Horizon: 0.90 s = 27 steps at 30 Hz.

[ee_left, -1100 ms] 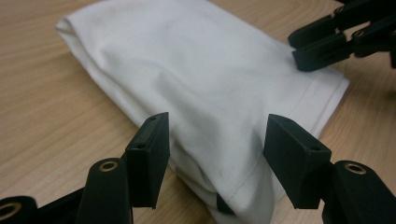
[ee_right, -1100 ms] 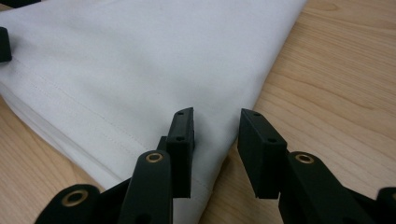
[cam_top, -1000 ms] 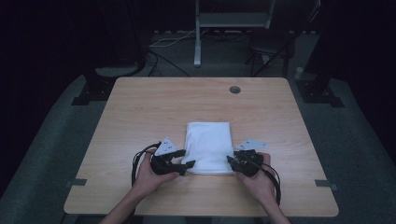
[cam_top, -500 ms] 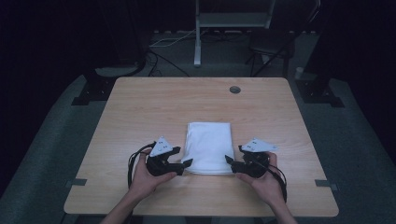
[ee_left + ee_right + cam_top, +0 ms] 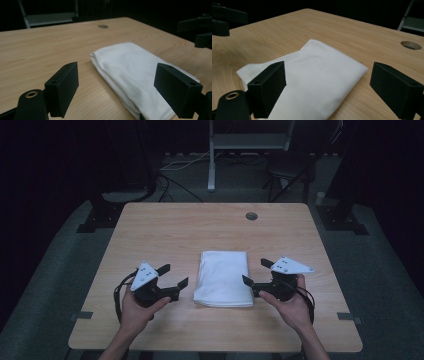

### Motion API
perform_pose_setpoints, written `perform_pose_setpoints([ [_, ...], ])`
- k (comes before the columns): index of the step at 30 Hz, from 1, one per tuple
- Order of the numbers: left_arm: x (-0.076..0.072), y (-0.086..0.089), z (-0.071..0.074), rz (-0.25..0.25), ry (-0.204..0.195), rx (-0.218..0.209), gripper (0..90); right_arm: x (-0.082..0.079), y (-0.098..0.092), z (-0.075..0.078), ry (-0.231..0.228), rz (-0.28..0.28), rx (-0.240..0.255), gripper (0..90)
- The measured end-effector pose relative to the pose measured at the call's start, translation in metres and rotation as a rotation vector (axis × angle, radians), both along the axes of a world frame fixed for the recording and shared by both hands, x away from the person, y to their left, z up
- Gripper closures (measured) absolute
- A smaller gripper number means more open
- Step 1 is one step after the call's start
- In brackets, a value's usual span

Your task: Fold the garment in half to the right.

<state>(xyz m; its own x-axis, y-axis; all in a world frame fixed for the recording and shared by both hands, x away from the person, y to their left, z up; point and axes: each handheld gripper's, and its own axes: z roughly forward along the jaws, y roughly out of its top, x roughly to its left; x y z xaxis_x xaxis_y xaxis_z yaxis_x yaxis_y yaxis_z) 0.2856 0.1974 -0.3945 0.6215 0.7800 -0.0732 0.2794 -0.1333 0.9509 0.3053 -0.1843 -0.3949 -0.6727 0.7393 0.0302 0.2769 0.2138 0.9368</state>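
Pale rectangular wooden table (image 5: pixel 165 235) in a dark room, grey floor around. Folded white cloth (image 5: pixel 223 277) lying near the front edge, between left gripper (image 5: pixel 175 276) and right gripper (image 5: pixel 255 272); jaws just opened wide, holding nothing.

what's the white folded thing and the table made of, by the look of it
Folded white cloth: probably woven cotton, matte, with soft creases and layered edges. Table: light wood-grain top, smooth with a slight sheen; whether it is laminate or real wood can't be told.

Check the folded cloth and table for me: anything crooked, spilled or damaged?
Nothing stands out. The white folded cloth lies flat and roughly square to the table, with the left gripper and right gripper open beside it.
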Motion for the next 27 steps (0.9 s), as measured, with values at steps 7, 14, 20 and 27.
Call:
perform_pose_setpoints([
  [7,-0.012,0.03,0.009,0.078,-0.046,0.002,19.4,-0.004,-0.011,0.006,-0.034,-0.006,0.018,12.8],
  [14,-0.022,0.055,0.016,0.135,-0.089,0.014,19.4,-0.01,-0.027,0.007,-0.044,-0.024,0.027,12.8],
  [20,-0.03,0.074,0.018,0.176,-0.108,0.014,19.4,-0.019,-0.045,0.008,-0.051,-0.06,0.044,12.8],
  [27,-0.039,0.093,0.016,0.224,-0.115,0.01,19.4,-0.029,-0.063,0.009,-0.065,-0.103,0.064,12.7],
])
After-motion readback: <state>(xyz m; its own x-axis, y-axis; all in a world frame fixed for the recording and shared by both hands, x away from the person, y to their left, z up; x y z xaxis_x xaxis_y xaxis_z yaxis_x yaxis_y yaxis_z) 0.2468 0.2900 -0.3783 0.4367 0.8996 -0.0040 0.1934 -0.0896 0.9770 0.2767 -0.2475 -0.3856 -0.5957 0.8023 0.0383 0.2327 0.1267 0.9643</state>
